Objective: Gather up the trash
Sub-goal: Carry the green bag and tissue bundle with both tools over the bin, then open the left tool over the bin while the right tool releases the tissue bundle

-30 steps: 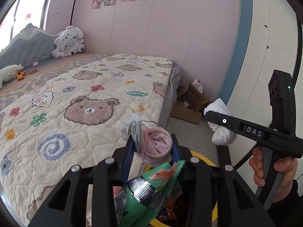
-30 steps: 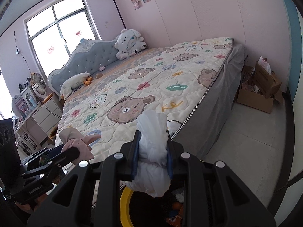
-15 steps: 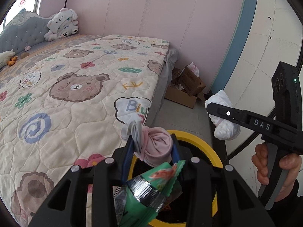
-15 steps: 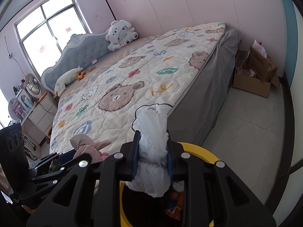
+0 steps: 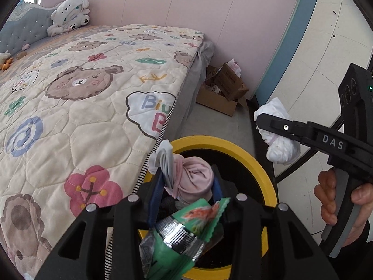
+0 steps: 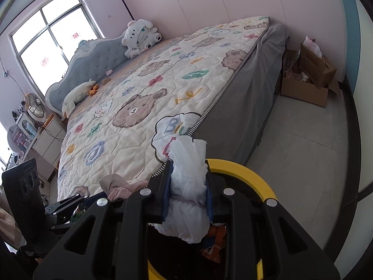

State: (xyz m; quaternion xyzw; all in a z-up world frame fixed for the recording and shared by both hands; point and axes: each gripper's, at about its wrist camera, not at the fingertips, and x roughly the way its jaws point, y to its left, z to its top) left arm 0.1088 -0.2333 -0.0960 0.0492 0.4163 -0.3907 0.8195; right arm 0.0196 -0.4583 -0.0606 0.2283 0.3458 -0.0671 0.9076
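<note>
Trash, two lots over my yellow-rimmed bin (image 5: 261, 170): left gripper (image 5: 186, 184) clamped on pink wad (image 5: 193, 177), right gripper (image 6: 186, 186) clamped on white wad (image 6: 186, 186); risk, I judge: release off-centre drops either onto floor (image 6: 303, 144).

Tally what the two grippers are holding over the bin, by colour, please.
Pink and grey cloth bundle: 1, in left gripper
Green snack wrapper: 1, also at left gripper
White wad: 1, in right gripper
Total: 3, above yellow-rimmed bin
</note>
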